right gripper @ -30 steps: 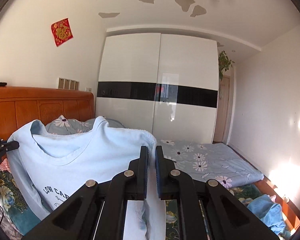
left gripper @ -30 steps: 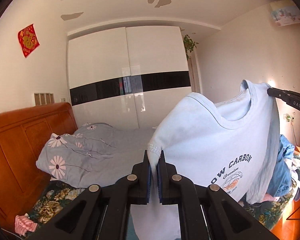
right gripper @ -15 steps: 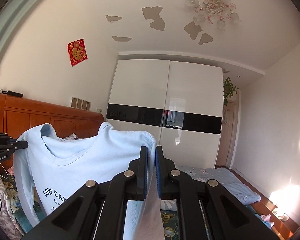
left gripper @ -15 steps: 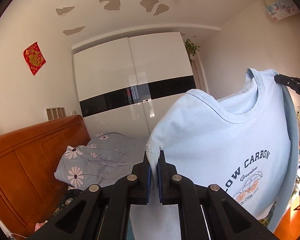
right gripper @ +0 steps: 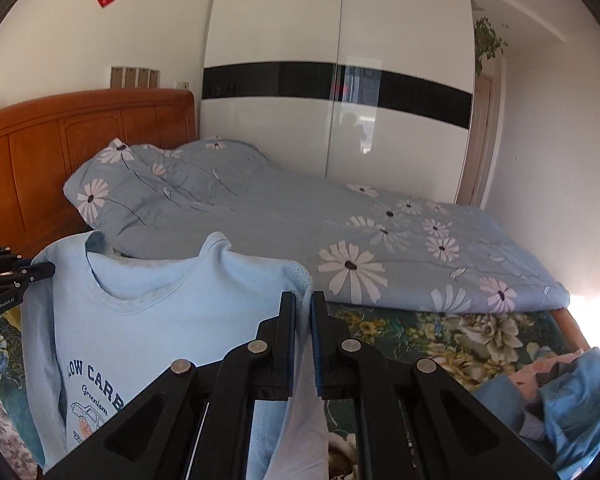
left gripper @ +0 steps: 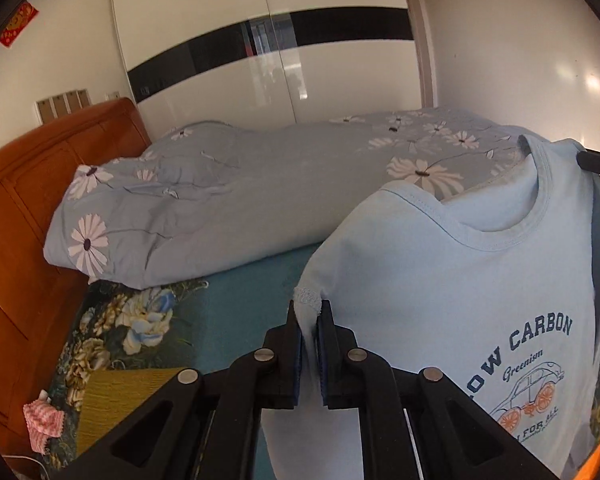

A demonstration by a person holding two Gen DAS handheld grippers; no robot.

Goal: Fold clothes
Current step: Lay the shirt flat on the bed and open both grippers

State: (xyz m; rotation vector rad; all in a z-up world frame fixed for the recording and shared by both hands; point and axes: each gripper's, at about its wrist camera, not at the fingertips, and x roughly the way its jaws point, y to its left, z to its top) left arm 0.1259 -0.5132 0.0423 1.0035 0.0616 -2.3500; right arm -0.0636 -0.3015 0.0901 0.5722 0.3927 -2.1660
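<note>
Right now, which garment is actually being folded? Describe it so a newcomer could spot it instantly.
Start at the bed with the grey-blue daisy quilt; in front of it hangs the pale blue T-shirt, pinched at one shoulder by the left claw and at the other by the right claw. Unlike the crumpled blue clothes heaped on the bed's edge, it is spread out and printed "LOW CARBON".

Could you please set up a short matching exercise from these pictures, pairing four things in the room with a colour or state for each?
Things:
1. T-shirt
2. Quilt
3. Headboard
4. Wardrobe

Colours or states:
A. white with a black band
B. orange-brown wood
C. held up at both shoulders by the left tongs and right tongs
D. grey-blue with daisies

Pairs: 1-C, 2-D, 3-B, 4-A
</note>
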